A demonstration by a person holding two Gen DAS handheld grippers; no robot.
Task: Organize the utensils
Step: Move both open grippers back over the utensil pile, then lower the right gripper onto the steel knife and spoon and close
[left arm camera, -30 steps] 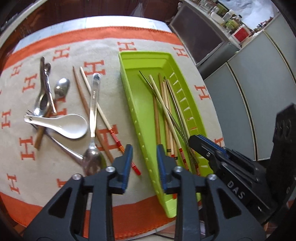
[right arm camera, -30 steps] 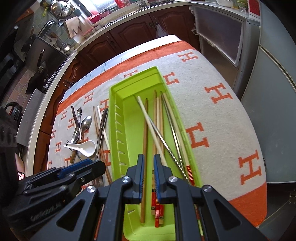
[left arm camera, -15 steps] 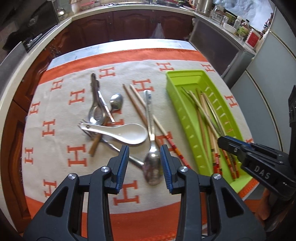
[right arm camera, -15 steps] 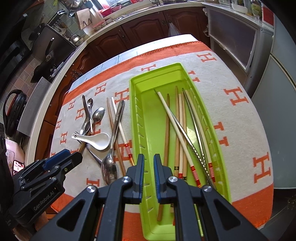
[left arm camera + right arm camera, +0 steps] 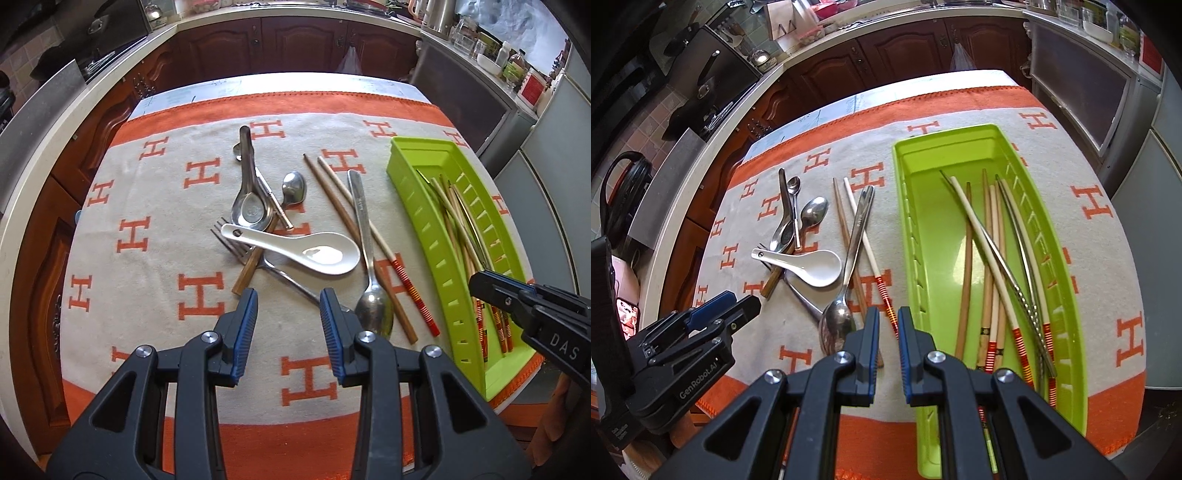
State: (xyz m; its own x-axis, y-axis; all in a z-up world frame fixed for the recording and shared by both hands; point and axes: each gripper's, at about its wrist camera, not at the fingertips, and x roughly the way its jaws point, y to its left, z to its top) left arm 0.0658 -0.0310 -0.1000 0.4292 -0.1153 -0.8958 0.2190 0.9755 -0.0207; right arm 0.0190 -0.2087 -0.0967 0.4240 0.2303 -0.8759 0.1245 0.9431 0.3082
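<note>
I'm between picks: a batch of chopsticks (image 5: 991, 280) already lies lengthwise in the green tray (image 5: 905, 206), right of centre in the right wrist view, and the rest of the cutlery sits loose on the orange-and-cream cloth (image 5: 147, 295) covering the tabletop. My left tongs (image 5: 289, 321) hang low in the middle of the left wrist view, tilted steeply down over the pile, jaws partly apart with nothing between them. Just above them in that frame lie the white spoon (image 5: 314, 253), the fork (image 5: 236, 247) under it, and the long steel spoon (image 5: 369, 280) whose bowl sits just right of my right-hand finger. Two loose chopsticks (image 5: 369, 251) run diagonally under that spoon toward the tray. The right tongs (image 5: 884, 347) hover at lower centre of their own view, above the cloth close to the tray's near rim, jaws nearly together with only a slim gap and holding nothing. I judge the next move is the left's: drop onto one piece of the pile, probably the steel spoon or the fork's handle, open a little wider, straddle it and pinch. The overlap is the snag: lifting one piece may drag its neighbours.
</note>
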